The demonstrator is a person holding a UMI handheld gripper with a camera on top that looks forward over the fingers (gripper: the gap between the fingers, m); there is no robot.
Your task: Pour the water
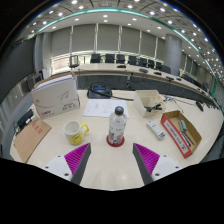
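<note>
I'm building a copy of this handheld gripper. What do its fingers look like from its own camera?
The gripper shows two dark grey fingers, each tapering toward its tip. Each finger's inner face carries a magenta pad with a ridged, striped texture. No cables, markings, hand or sleeve are visible.

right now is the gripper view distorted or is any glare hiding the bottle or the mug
In the gripper view the wide lens bows the table edge and ceiling lights into curves; the bottle and yellow mug show clear, without glare, just ahead of the open tongs; the far chairs are small and hard to make out.
</note>
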